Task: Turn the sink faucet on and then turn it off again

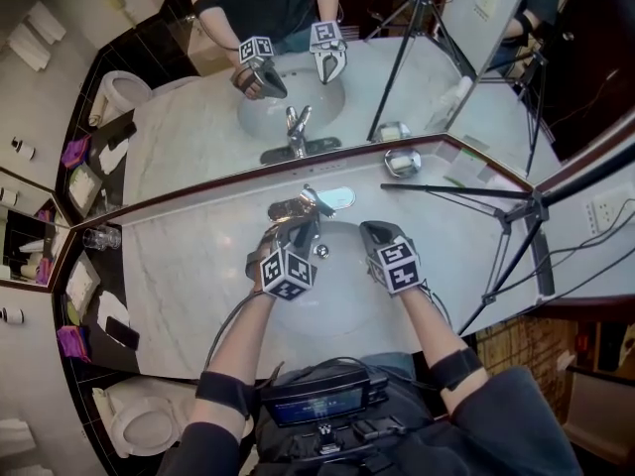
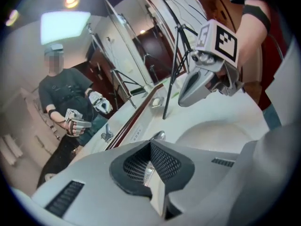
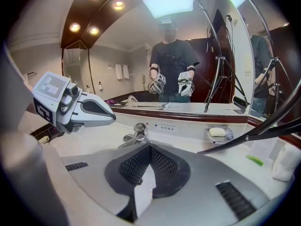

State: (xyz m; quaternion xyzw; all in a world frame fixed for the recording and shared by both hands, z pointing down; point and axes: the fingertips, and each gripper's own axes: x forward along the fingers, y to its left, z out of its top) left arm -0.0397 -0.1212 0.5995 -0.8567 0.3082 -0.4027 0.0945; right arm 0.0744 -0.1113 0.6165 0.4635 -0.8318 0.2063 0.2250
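Both your left gripper (image 2: 150,149) and right gripper (image 3: 149,149) have their jaws pressed together on nothing. The faucet (image 3: 135,134) stands just beyond the left tips, at the back rim of the sink (image 1: 342,300). Use those closed tips as a blunt pusher against it, keeping the right aside.
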